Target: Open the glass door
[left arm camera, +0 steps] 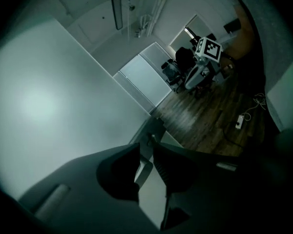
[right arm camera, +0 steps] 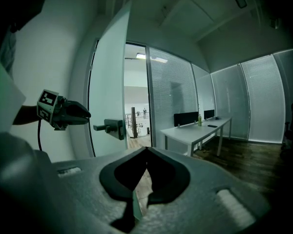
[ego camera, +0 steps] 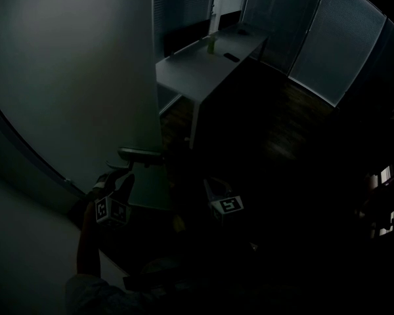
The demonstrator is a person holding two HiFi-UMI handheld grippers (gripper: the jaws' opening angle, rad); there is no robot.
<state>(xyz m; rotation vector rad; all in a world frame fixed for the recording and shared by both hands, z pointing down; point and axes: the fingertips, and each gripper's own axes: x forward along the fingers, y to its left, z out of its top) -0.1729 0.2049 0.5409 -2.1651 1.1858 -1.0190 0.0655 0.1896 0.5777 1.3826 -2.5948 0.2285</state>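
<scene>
The room is dim. The frosted glass door (ego camera: 72,77) stands partly ajar, and a lit corridor shows past its edge (right arm camera: 119,82). Its dark lever handle (ego camera: 141,155) sticks out near that edge. My left gripper (ego camera: 125,176) points at the lever. In its own view the lever (left arm camera: 145,167) lines up with the narrow gap between the jaws. From the right gripper view, the left gripper (right arm camera: 85,115) hangs just left of and slightly above the lever's end (right arm camera: 100,127), apart from it. My right gripper (ego camera: 217,199) waits lower right of the handle, its jaws (right arm camera: 146,152) together and holding nothing.
A long white desk (ego camera: 203,64) stands behind the door with a green bottle (ego camera: 212,44) on it. Glass walls with blinds (ego camera: 345,51) run along the back. The floor is dark wood, and a power strip (left arm camera: 240,122) lies on it.
</scene>
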